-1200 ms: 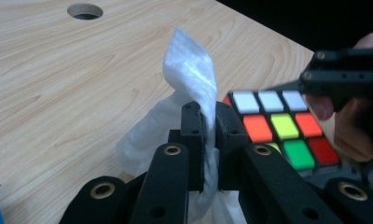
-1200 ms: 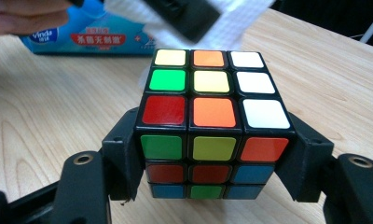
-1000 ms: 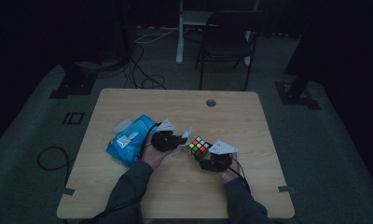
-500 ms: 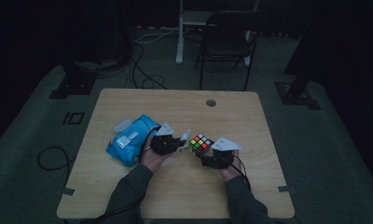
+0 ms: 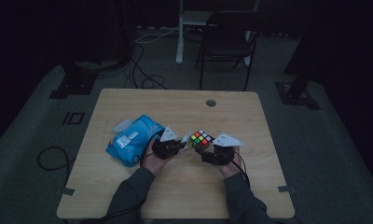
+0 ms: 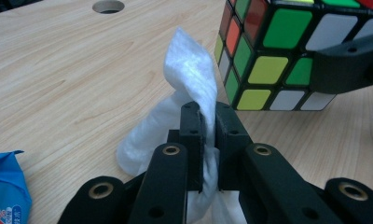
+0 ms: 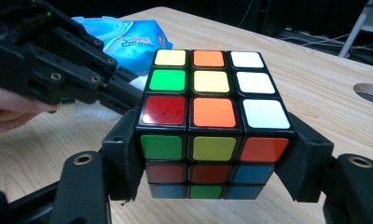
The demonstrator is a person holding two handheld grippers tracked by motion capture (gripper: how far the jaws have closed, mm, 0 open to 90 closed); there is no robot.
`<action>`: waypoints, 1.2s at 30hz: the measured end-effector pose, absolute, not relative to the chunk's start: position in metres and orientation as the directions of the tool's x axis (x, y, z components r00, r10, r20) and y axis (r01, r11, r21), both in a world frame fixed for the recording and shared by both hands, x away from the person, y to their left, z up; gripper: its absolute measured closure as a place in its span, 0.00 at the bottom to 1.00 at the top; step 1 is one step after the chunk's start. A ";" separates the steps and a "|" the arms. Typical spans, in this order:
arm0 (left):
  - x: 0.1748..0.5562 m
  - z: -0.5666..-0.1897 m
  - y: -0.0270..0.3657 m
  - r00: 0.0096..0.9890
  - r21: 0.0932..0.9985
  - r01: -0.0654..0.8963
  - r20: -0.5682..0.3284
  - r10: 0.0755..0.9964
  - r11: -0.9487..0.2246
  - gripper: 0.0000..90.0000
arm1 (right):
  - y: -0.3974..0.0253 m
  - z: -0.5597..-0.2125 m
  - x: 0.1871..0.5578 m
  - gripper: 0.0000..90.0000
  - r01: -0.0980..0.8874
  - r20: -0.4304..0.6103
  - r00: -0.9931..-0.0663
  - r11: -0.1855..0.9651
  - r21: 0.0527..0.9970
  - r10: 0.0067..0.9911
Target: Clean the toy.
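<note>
A scrambled puzzle cube [image 7: 212,116] sits clamped between the two jaws of my right gripper [image 7: 212,149], held just above the wooden table [image 5: 184,112]. In the high view the cube [image 5: 201,139] is at the table's middle, with my right gripper [image 5: 211,150] to its right. My left gripper [image 6: 208,122] is shut on a white wet wipe [image 6: 191,74], whose free end stands up beside the cube's [image 6: 273,51] left face. My left gripper [image 5: 183,143] lies just left of the cube in the high view.
A blue pack of wet wipes [image 5: 132,139] lies on the table left of my hands, also seen behind the left gripper [image 7: 128,35]. A round cable hole [image 5: 211,102] sits near the table's far edge. A chair [image 5: 226,42] and floor cables stand beyond the table.
Both grippers and the cube have shifted slightly away from me and closer together. The wipe's end now stands nearer the cube.
</note>
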State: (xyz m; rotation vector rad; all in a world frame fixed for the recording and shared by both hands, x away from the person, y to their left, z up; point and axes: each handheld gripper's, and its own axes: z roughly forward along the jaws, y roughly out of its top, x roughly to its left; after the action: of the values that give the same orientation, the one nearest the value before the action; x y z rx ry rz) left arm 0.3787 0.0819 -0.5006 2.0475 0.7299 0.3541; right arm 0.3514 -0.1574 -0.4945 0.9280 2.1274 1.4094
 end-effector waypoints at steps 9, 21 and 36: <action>0.374 -0.500 0.080 0.779 0.839 0.328 0.021 0.626 -0.435 0.94 | -0.155 -0.493 0.355 0.38 0.318 0.057 -0.679 0.223 0.921 0.732; 0.366 -0.502 0.071 0.780 0.830 0.280 0.095 0.618 -0.481 0.94 | -0.155 -0.486 0.362 0.38 0.341 0.104 -0.673 0.182 0.922 0.732; 0.361 -0.506 0.055 0.801 0.801 0.230 0.166 0.575 -0.553 0.95 | -0.154 -0.489 0.369 0.38 0.392 0.164 -0.670 0.157 0.907 0.724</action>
State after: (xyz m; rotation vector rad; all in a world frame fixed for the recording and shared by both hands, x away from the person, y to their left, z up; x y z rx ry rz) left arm 0.3614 0.0545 -0.5062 2.1546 0.5923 0.5283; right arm 0.3688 -0.1539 -0.4886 1.0725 2.1306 1.5176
